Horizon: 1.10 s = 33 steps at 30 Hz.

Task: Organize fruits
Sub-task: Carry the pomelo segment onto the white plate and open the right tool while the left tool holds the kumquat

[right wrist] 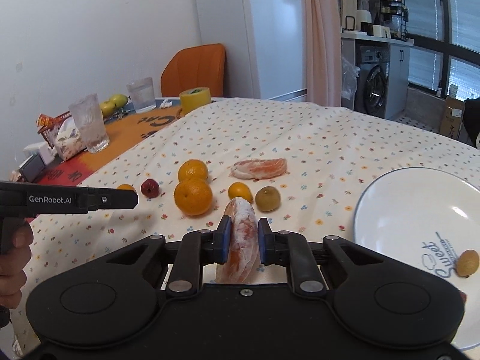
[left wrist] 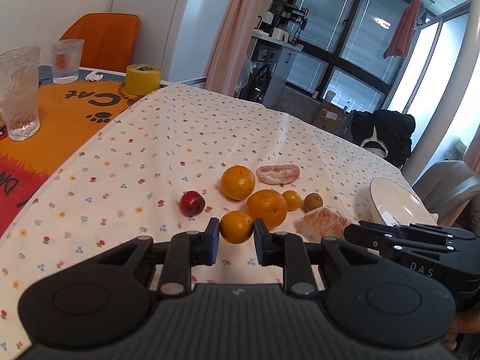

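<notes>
My left gripper (left wrist: 237,235) is shut on a small orange (left wrist: 236,226) low over the floral tablecloth (left wrist: 168,138). My right gripper (right wrist: 243,238) is shut on a peeled grapefruit segment (right wrist: 243,234); its tip (left wrist: 355,231) shows beside that segment (left wrist: 324,223). Loose on the cloth lie two large oranges (left wrist: 238,182) (left wrist: 267,208), a small orange (left wrist: 291,200), a brownish-green fruit (left wrist: 313,202), a red fruit (left wrist: 192,203) and a second peeled segment (left wrist: 278,174). A white plate (right wrist: 405,204) at the right holds one small yellow fruit (right wrist: 467,262).
Two glasses (left wrist: 19,90) (left wrist: 66,60), a yellow tape roll (left wrist: 142,78) and an orange cat mat (left wrist: 69,105) lie at the far left. An orange chair (left wrist: 105,39) stands behind. A person's hand (right wrist: 15,252) holds the left gripper (right wrist: 90,199). The table edge drops off at the far right.
</notes>
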Motion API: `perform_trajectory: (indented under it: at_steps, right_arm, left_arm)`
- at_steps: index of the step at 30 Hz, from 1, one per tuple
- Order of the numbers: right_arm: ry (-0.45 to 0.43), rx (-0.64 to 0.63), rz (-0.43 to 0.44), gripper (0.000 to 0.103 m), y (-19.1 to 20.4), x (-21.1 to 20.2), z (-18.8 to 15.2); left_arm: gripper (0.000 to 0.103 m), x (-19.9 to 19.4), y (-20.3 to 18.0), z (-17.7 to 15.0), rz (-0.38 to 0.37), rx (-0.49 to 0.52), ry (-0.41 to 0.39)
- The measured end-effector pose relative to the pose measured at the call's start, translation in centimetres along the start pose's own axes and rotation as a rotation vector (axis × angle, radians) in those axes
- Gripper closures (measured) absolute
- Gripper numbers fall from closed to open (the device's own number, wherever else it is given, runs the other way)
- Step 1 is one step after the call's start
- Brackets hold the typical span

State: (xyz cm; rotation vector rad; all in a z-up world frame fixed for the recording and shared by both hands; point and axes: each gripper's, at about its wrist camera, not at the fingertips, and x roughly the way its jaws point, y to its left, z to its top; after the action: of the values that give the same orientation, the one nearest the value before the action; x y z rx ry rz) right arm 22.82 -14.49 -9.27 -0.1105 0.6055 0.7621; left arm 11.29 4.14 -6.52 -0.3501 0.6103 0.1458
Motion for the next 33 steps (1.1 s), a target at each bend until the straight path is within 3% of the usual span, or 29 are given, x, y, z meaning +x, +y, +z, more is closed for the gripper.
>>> perform_trajectory:
  at_steps: [33]
  right_arm:
    - [-0.12,0.119,-0.198,0.086,-9.7,-6.1,0.4]
  left_arm:
    - [0.08,2.7,-9.2,1.8,-0.131,0.154,-0.007]
